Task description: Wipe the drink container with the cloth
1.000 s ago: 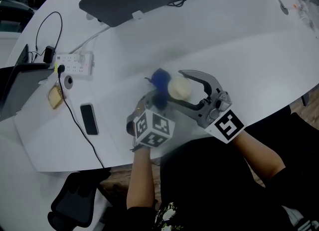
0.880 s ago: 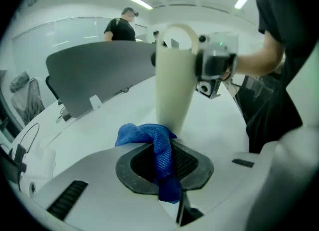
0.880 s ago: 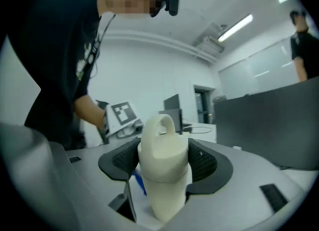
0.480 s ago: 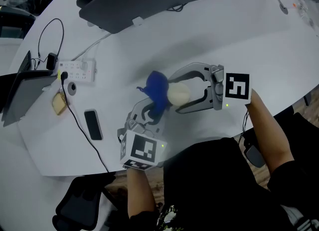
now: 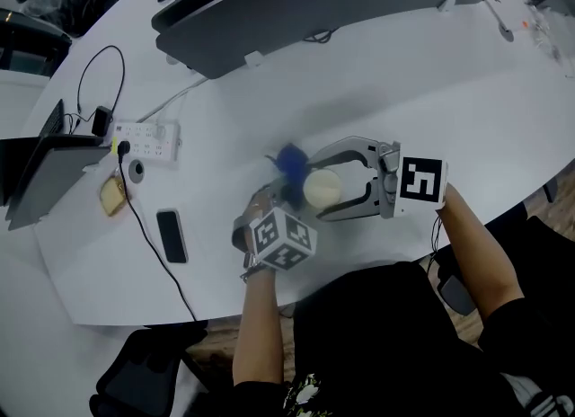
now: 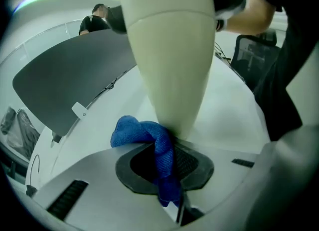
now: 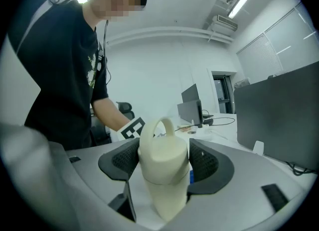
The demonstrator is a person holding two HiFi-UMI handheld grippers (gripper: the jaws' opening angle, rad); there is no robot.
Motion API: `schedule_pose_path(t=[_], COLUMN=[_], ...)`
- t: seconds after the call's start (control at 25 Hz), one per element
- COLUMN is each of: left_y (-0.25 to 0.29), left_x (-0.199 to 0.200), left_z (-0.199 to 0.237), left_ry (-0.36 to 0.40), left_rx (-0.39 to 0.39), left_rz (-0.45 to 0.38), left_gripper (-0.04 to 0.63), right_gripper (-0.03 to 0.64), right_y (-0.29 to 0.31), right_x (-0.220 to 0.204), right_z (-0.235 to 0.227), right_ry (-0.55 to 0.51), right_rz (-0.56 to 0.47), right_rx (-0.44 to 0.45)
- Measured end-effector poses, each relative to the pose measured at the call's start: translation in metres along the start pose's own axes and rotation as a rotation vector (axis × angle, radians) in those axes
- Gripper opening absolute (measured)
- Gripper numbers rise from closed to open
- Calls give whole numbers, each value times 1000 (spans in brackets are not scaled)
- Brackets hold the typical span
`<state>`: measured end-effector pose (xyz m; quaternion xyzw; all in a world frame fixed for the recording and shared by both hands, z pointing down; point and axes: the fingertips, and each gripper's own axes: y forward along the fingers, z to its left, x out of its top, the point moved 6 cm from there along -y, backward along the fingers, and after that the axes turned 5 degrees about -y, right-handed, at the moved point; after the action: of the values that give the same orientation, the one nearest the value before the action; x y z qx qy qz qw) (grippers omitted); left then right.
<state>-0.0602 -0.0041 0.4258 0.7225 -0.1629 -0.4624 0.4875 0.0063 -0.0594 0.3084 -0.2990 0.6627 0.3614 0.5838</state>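
White counter (image 5: 467, 65) carries a power strip (image 5: 148, 134) and a phone (image 5: 171, 235) at its left. Near the front edge, the right hand-held gripper (image 5: 317, 187) is clamped on a cream drink bottle (image 7: 163, 170), one jaw on each side. The left hand-held gripper (image 6: 167, 168) pinches a blue cloth (image 6: 144, 133) tight. The cloth touches the bottle's side, and the bottle seems lifted off the surface.

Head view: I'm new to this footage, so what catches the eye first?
A cream drink container is clamped between the right gripper's jaws, near the front edge of the white table. Beside it, the left gripper pinches a bright blue cloth against the container.
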Motion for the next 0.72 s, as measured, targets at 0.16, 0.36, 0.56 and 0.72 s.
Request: schedule_pose_path(t=[0.16,0.36,0.56,0.72], left_y=[0,4,-32,-85], left_x=[-1,0,-20,-36], left_z=[1,15,2,-3], left_ry=[-24,-100,-311,-530], left_rx=[-7,1,89,200], left_rz=[-5,-62,-159,-307], left_gripper=[41,41,43,41], right_gripper=[280,281,278,0], right_y=[-7,-34,-78,-98], right_x=[18,54,87,78], right_z=[1,-7,15,35], right_ry=[21,-14,-45,-42], right_rz=[-68,-161,-205,-171], right_rx=[-26,-158,-419,-565])
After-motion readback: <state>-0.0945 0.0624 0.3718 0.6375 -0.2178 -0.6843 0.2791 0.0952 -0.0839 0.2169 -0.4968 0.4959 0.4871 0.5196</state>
